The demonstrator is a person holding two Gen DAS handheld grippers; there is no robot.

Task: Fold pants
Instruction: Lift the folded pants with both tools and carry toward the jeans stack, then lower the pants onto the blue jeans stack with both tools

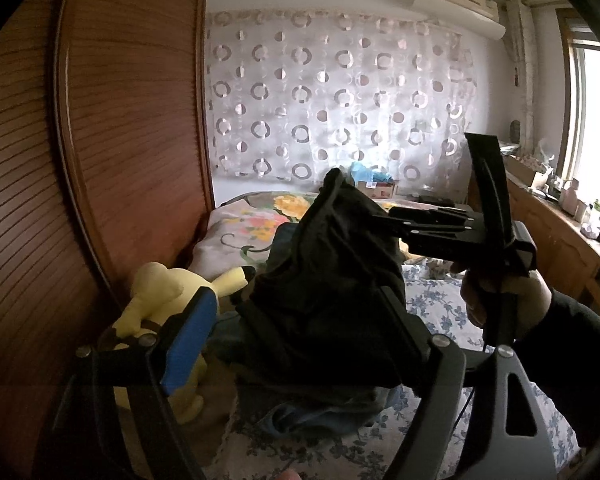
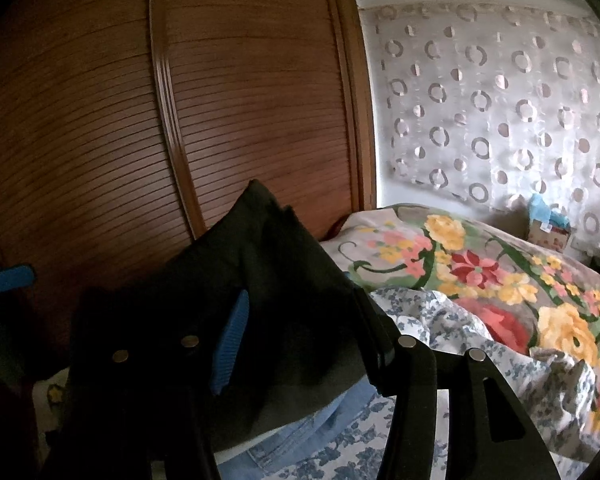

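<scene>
Black pants (image 1: 332, 280) are lifted above the bed, bunched and hanging between the two grippers. My left gripper (image 1: 300, 320) stands wide open: its blue-padded left finger (image 1: 192, 340) is clear of the cloth, and the pants drape against the right finger. My right gripper (image 1: 384, 216) comes in from the right in the left wrist view and is shut on the pants' upper edge. In the right wrist view the right gripper (image 2: 300, 320) holds the black pants (image 2: 276, 280) between its blue pad (image 2: 232, 340) and the other finger.
A wooden louvred wardrobe (image 1: 100, 140) stands close on the left. A yellow plush toy (image 1: 164, 300) and blue jeans (image 2: 300, 428) lie on the blue-flowered sheet (image 1: 432, 308). A floral blanket (image 2: 480, 272) covers the bed behind. A cluttered wooden counter (image 1: 560, 232) runs along the right.
</scene>
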